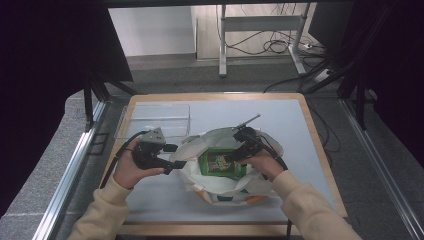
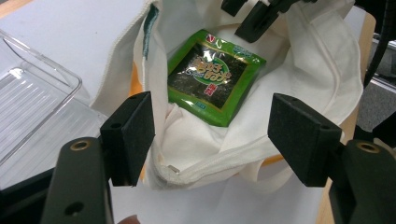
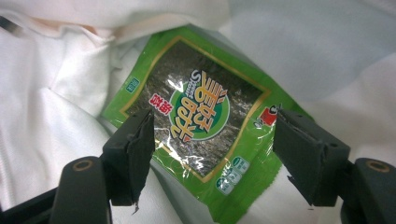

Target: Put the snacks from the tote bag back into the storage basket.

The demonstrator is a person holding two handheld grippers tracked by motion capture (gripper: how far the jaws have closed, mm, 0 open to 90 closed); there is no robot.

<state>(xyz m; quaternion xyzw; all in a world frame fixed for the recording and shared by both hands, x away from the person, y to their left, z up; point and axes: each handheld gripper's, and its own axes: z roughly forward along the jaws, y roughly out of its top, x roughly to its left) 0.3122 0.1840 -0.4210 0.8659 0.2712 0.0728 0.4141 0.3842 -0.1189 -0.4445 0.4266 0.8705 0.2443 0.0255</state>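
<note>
High view: one green seaweed packet [image 1: 220,163] lies flat inside the one white cloth bag [image 1: 220,192], which sits open-mouthed in the middle of the table [image 1: 295,120]. And look at that packet in the right gripper view: glossy green wrapper, gold-lined border, a dark window showing the seaweed sheets, a round green logo with yellow lettering and a small red label. Its long axis runs left to right across the table, face up. One clear plastic tray [image 1: 155,120] sits just beyond the bag's left side, two grippers in play. The left gripper [image 1: 175,156] hangs at the bag's left rim, jaws spread wide, nothing between them. The right gripper [image 1: 232,156] dips into the bag over the packet, jaws wide apart, pads clear of the wrapper.
</note>
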